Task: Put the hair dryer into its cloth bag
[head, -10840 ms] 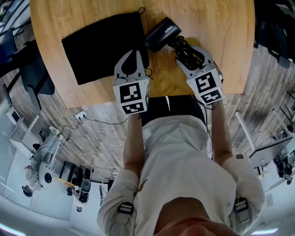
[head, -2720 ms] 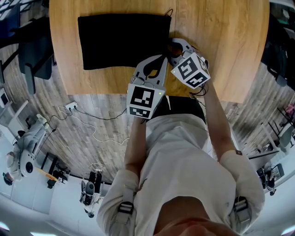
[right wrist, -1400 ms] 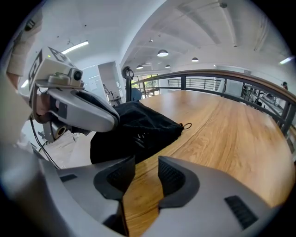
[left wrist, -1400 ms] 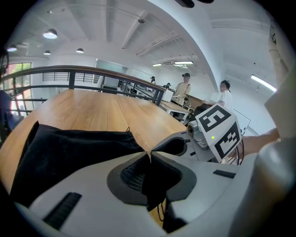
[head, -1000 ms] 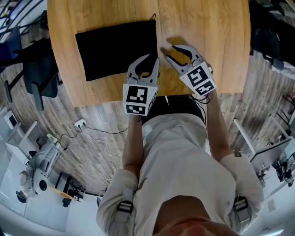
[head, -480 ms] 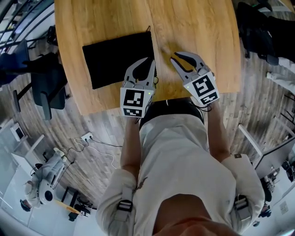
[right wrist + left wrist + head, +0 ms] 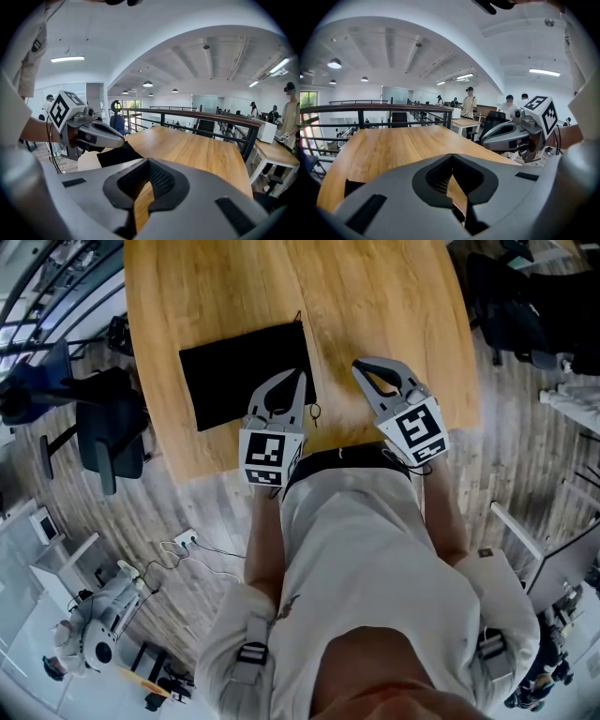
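With the flat black cloth bag (image 7: 246,371) lying on the light wooden worktop (image 7: 375,296) at upper centre-left and the hair dryer unseen, presumably inside, the left gripper (image 7: 298,376), fingers clenched empty, and the right gripper (image 7: 359,366), fingers just closed on nothing, should lift clear without dragging the bag.

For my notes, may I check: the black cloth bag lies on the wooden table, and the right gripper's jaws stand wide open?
No: the right gripper has just closed its jaws on nothing; the right gripper view shows them shut. The black cloth bag does lie on the wooden table.
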Demonstrator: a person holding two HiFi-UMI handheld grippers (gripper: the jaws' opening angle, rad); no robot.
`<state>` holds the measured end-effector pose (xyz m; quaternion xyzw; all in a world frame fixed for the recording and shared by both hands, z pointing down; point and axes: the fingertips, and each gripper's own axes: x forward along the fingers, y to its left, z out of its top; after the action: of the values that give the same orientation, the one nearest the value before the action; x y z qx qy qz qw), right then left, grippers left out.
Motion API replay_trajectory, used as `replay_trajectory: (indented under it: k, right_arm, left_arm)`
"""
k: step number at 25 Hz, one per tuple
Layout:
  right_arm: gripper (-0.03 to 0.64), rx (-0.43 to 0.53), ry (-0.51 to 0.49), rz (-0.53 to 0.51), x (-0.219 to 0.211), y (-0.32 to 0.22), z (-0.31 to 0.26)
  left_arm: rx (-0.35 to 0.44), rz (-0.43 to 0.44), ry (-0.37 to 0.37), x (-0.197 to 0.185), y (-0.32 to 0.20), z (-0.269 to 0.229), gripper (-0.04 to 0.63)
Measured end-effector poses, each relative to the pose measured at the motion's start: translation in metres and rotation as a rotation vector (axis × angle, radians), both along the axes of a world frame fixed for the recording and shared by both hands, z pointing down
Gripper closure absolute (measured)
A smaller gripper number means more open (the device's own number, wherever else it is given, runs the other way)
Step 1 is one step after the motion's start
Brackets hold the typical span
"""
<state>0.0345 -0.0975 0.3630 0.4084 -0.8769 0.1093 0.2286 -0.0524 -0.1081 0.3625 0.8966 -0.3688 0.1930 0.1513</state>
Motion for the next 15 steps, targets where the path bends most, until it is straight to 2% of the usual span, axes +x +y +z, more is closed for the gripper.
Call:
replay_trajectory:
  k: [6, 15]
  right_arm:
    - [0.595, -0.014, -0.042, 0.009, -0.003, 0.016, -0.004]
    - [0.597, -0.022, -0.039, -0.01, -0.004, 0.02, -0.003]
  left_arm:
    - [-0.015, -0.005, 0.014, -0.001, 0.015, -0.005, 0.575]
    - [-0.015, -0.014, 0.009, -0.005, 0.02, -0.006, 0.575]
